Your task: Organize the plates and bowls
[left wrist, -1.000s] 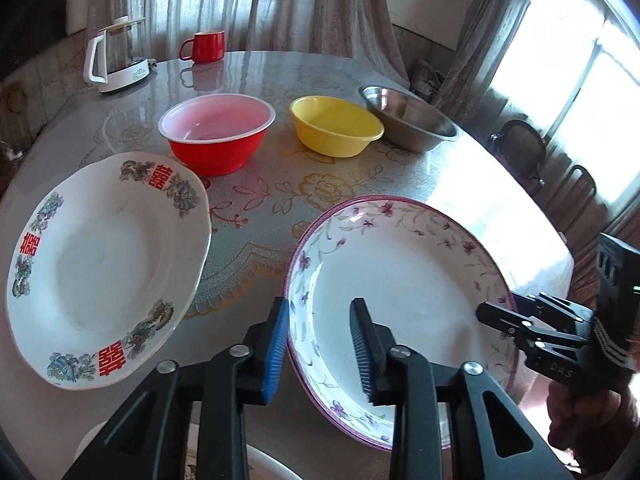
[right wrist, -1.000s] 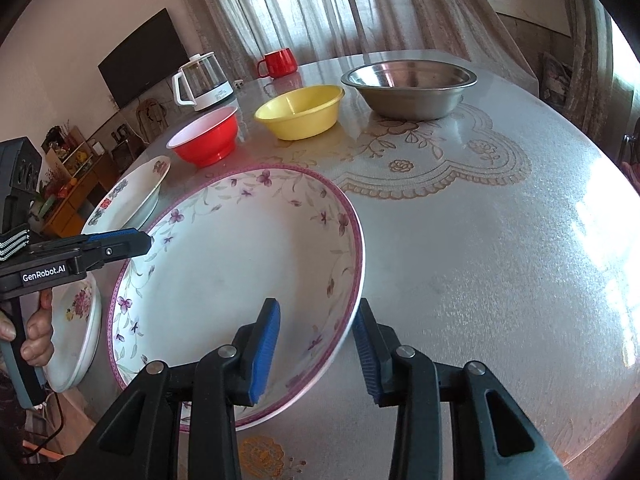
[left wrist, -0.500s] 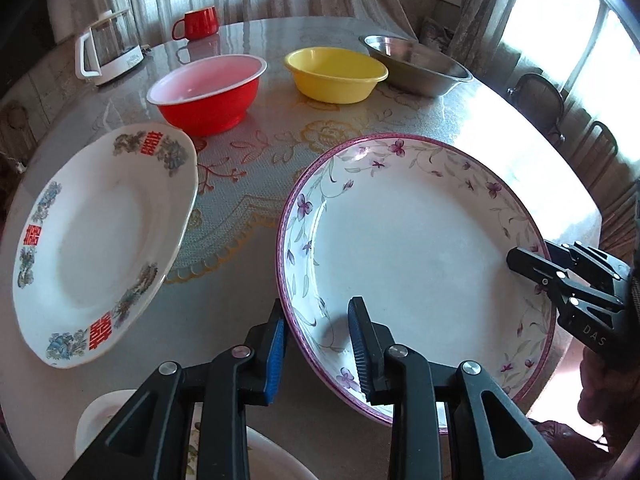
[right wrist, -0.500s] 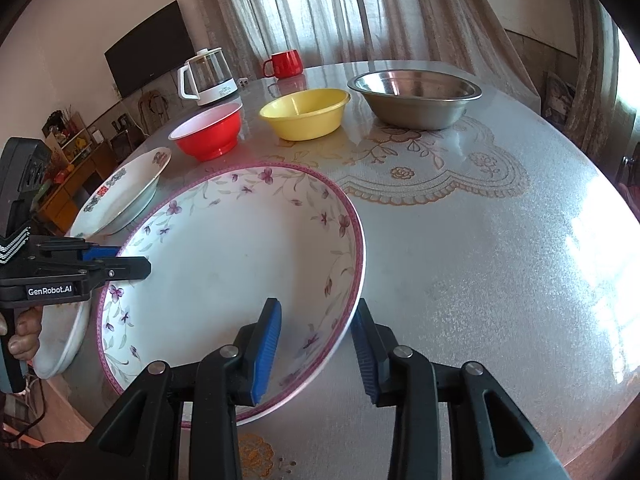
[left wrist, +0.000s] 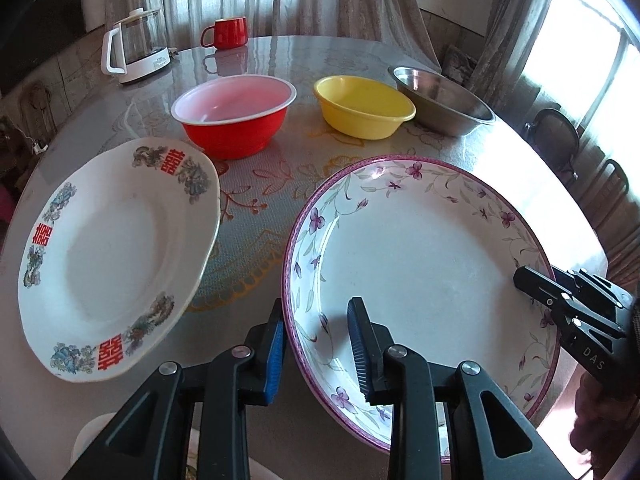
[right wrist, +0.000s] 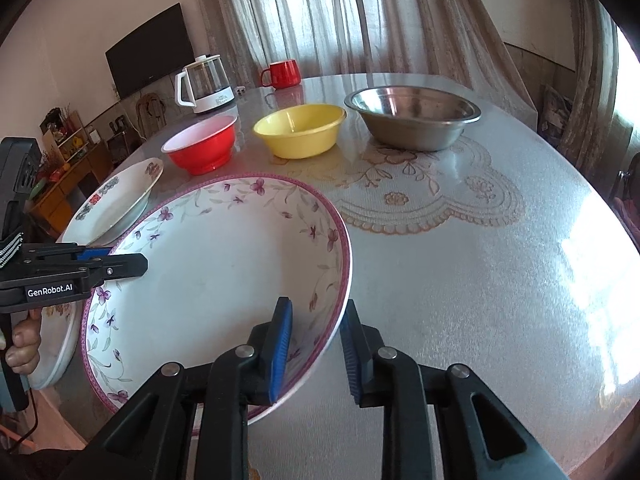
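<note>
I had the floral plate (left wrist: 420, 264) between both tools, near the front edge of the table (right wrist: 460, 260). My left gripper (left wrist: 316, 344) straddled its left rim, one pad outside touching the edge, the other inside over the well; I could not tell whether it truly pinched. My right gripper (right wrist: 316, 340) straddled the opposite rim, jaws closing with the rim between them, the outer pad just beside the edge and a gap at the inner pad.

A second plate (left wrist: 116, 260) with red characters lay just left of the floral one, apart from it. Behind stood a red bowl (left wrist: 234, 116), a yellow bowl (left wrist: 364, 106) and a steel bowl (left wrist: 442, 104) in a row, then a kettle (left wrist: 134, 46) and a mug (left wrist: 226, 32) further back.
</note>
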{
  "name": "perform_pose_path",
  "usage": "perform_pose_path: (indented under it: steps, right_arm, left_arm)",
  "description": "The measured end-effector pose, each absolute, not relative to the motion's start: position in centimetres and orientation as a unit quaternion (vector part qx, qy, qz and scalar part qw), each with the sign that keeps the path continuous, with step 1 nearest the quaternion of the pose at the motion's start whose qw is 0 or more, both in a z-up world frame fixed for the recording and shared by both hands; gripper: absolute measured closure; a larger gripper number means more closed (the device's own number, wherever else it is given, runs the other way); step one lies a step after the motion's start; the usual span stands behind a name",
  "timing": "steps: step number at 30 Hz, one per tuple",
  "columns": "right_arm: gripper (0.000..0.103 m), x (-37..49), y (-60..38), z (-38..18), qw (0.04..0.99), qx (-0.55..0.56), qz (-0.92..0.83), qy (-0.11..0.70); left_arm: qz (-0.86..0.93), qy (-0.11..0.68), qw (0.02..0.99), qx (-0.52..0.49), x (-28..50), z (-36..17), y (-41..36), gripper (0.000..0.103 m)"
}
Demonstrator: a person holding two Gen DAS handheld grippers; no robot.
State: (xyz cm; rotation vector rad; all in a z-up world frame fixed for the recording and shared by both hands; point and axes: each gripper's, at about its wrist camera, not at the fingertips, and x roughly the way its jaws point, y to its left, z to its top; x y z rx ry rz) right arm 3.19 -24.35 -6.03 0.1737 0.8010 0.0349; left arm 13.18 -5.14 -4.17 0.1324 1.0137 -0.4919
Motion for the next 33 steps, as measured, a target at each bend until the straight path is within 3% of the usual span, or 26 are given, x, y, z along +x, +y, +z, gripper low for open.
perform_pose_path:
  steps: [25, 33]
  right_arm:
    - [0.081, 9.6, -25.4, -7.0, 0.899, 0.094, -0.013, 0.428]
    - [0.073, 9.6, -24.7, -7.0, 0.899, 0.085, -0.020, 0.428]
  left_arm:
    - [-0.194, 0.498, 0.844, 0.040, 16.9, -5.3, -6.4, 0.074]
    - [-0.197, 0.496, 0.845, 0.037, 16.3, -5.4, -6.4, 0.070]
